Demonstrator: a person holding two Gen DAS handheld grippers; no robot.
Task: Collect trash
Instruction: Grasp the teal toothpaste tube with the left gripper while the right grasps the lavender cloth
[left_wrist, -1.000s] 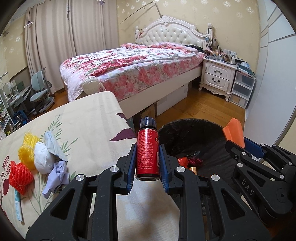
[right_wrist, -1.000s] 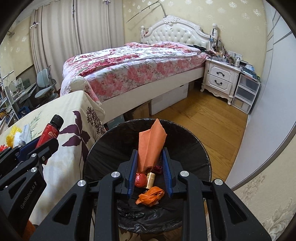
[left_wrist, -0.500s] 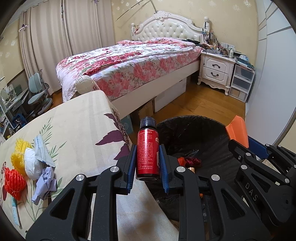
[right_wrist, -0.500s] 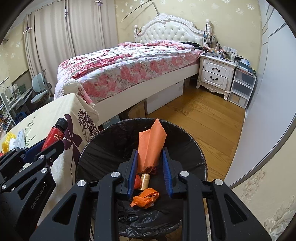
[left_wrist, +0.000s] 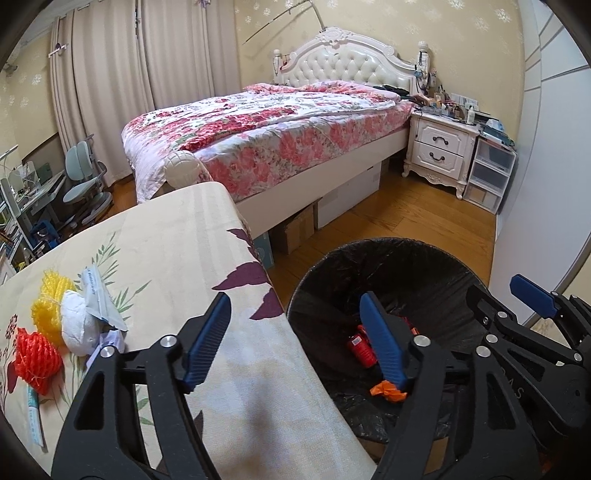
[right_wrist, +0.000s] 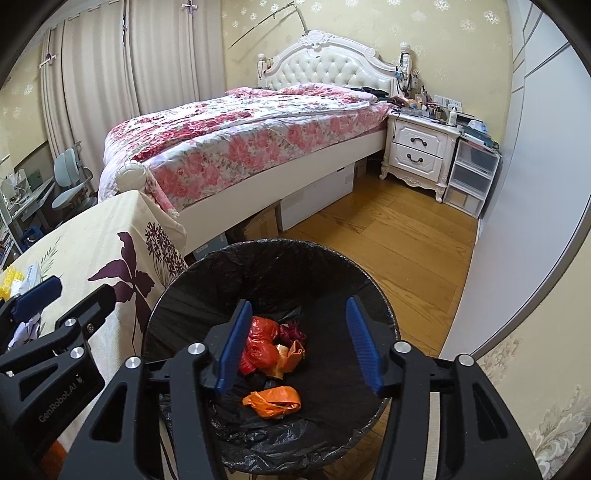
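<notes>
Both grippers hang over the trash bin (right_wrist: 192, 295) so released items fall inside. The left gripper (left_wrist: 295, 343) and right gripper (right_wrist: 299, 347) are opening, jaws empty. Remaining trash (left_wrist: 55, 332) lies on the table (left_wrist: 177, 240).

Left gripper (right_wrist: 70, 306) frame, seen from the right wrist: "GenRobot.AI" in pale letters
Right gripper (left_wrist: 517, 295) frame, seen from the left wrist: faint letters, only an "S" can be made out
Pale packet (left_wrist: 98, 297) on the table: small dark print, too small to read
</notes>
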